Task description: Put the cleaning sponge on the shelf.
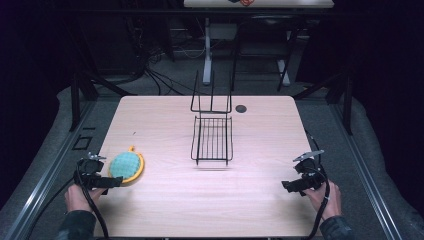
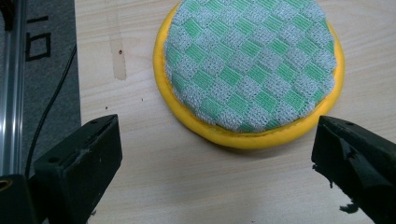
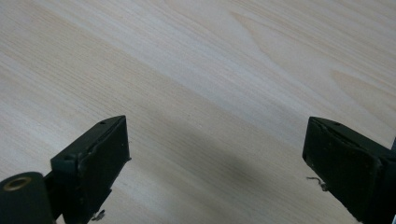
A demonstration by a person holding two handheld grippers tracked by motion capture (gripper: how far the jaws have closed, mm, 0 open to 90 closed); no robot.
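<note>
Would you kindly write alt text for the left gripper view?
A round yellow sponge pad with a green-and-grey checked top lies on the wooden table, just beyond the open left gripper, untouched by its black jaws.

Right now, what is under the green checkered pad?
Under the green checkered pad a yellow base shows as a rim around its edge, lying flat on the wooden table. The middle of the base is covered by the pad, so anything there stays hidden.

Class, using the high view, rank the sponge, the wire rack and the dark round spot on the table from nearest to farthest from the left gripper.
From the left gripper:
1. Sponge, right beside it, at the table's left.
2. Wire rack, mid-table.
3. Dark round spot, near the far edge, beyond the rack.
</note>
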